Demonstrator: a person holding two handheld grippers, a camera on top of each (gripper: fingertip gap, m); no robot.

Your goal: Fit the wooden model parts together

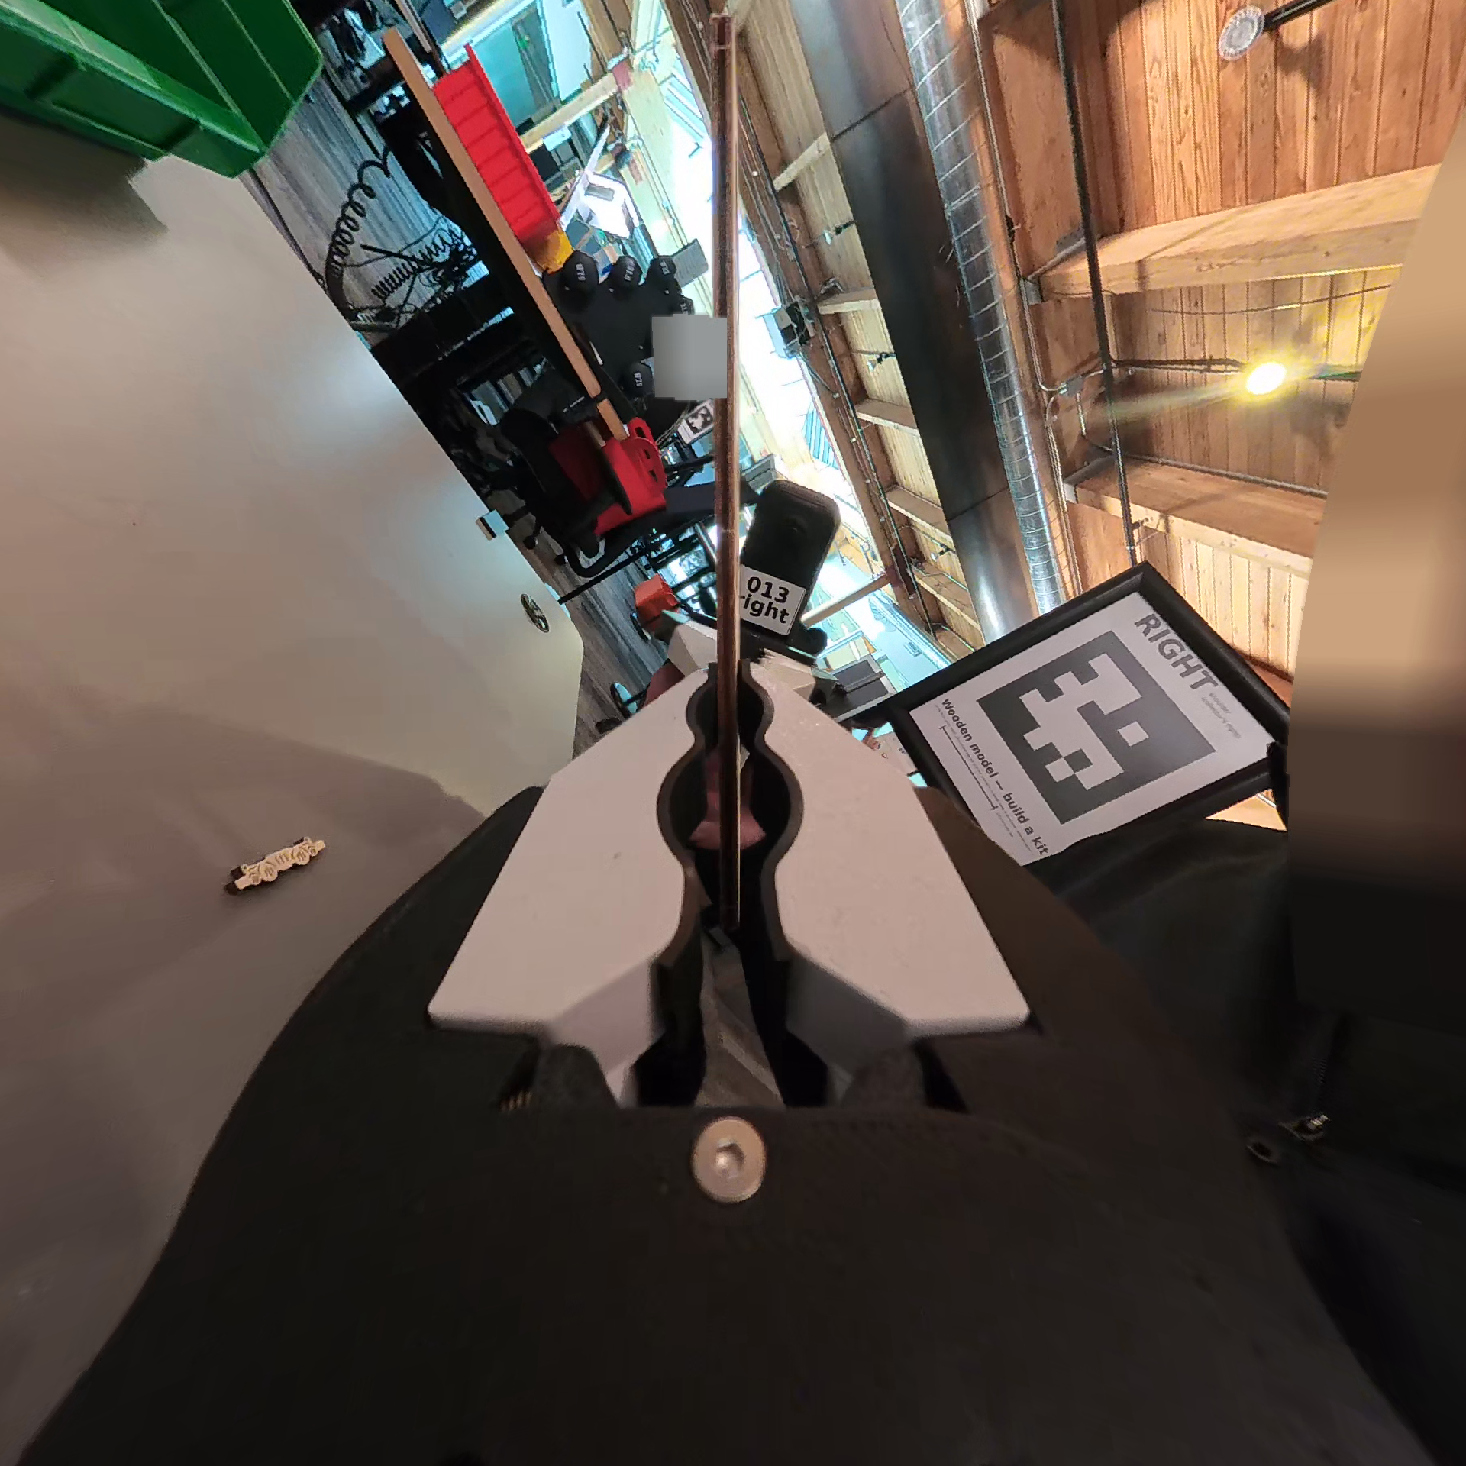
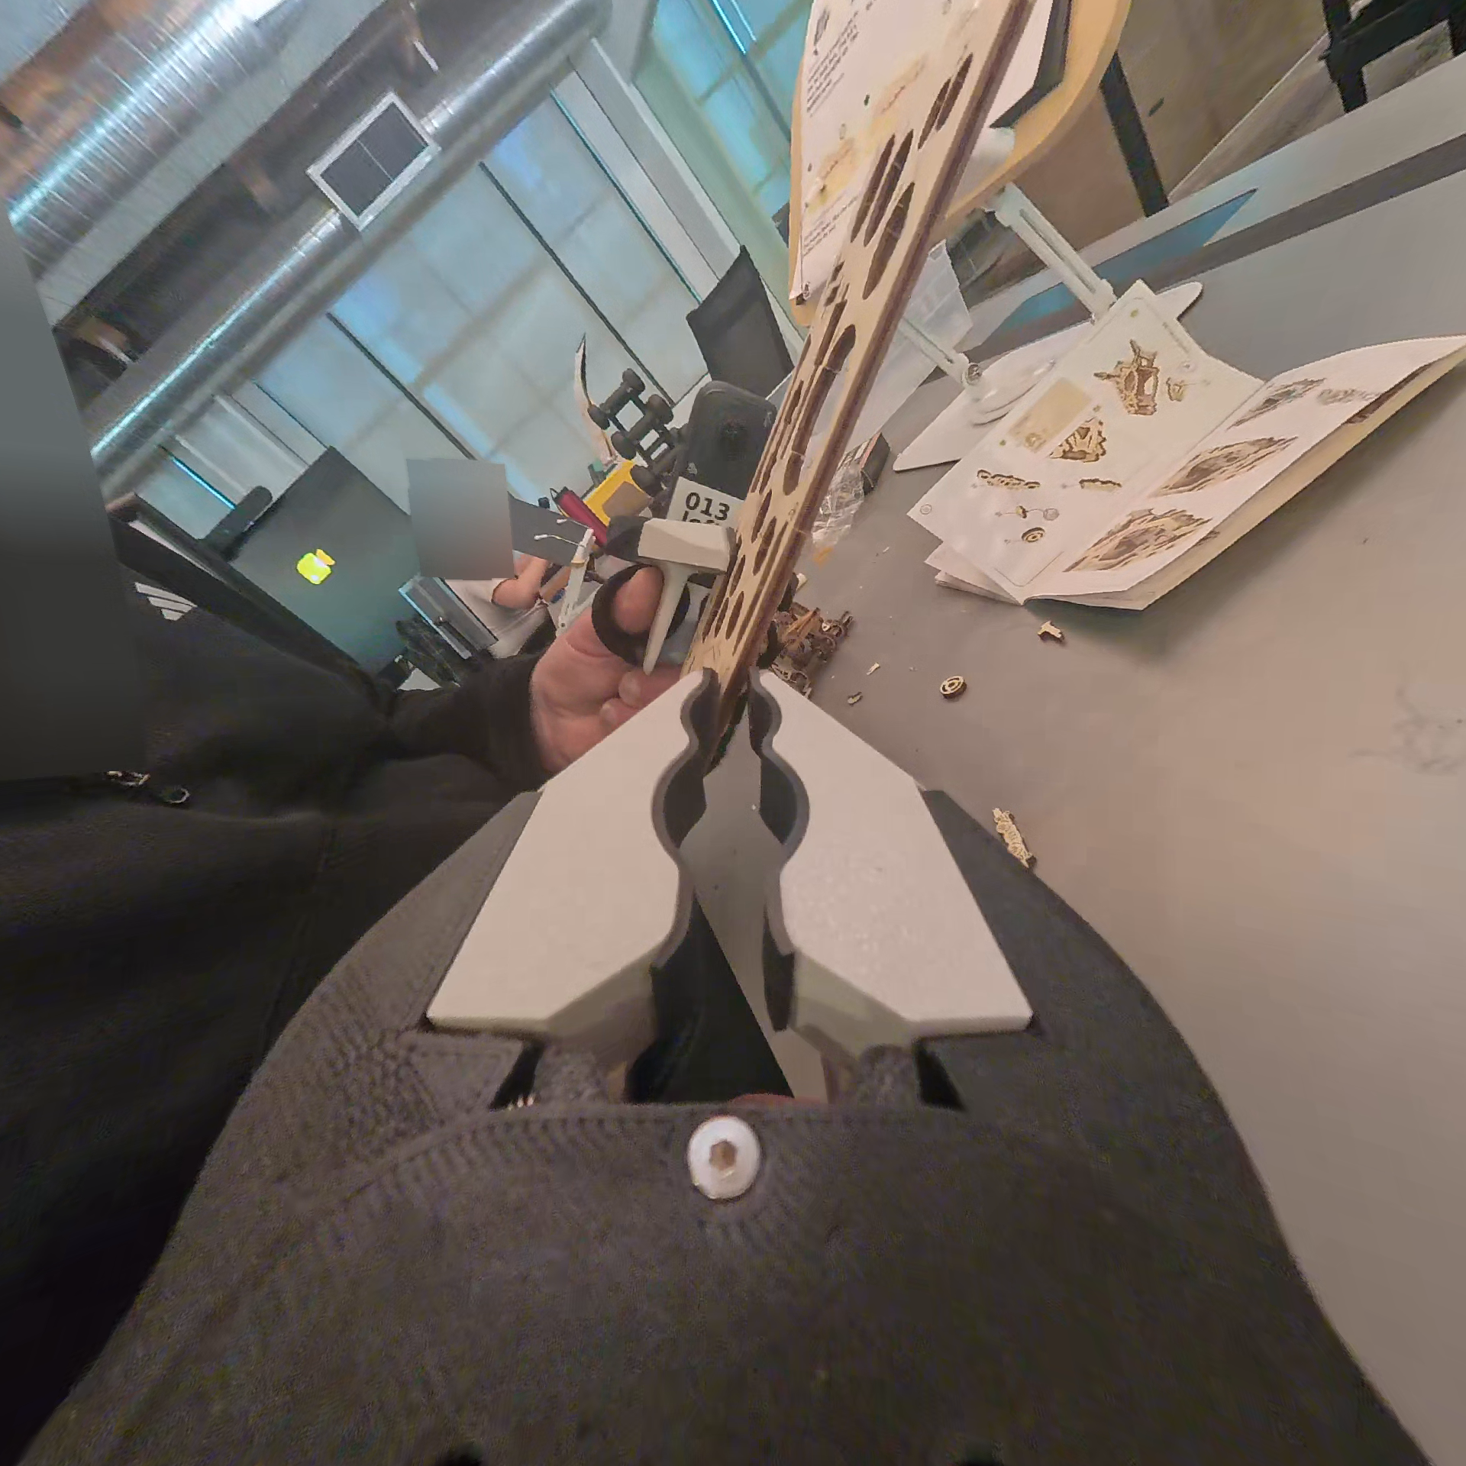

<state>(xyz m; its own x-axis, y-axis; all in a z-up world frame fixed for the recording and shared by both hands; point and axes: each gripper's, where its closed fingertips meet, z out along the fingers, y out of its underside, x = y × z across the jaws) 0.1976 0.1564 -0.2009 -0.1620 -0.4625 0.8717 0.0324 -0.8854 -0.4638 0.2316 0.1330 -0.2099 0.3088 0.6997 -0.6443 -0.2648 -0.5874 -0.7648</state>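
- We hold the wooden parts sheet point(image 2: 801, 508) up off the grey table point(image 2: 1190, 754), edge-on in the left wrist view point(image 1: 727, 397).
- Our left gripper point(image 1: 727, 674) is clamped on the sheet's edge.
- Our right gripper point(image 2: 726, 684) pinches its lower corner.
- A small cut-out piece point(image 1: 275, 865) lies on the table.
- An open instruction booklet point(image 2: 1150, 476) lies farther off.

We see a pale plywood sheet point(image 2: 801, 508) dotted with dark brown cut-out holes, its edge point(image 1: 727, 476) burnt brown. Our grippers' fingers point(image 2: 571, 896) are light grey on black bodies. The table point(image 2: 1190, 793) is grey, the booklet point(image 2: 1126, 476) white with tan drawings, the bin point(image 1: 151, 79) green, the framed sign point(image 1: 1087, 714) black-and-white checked.
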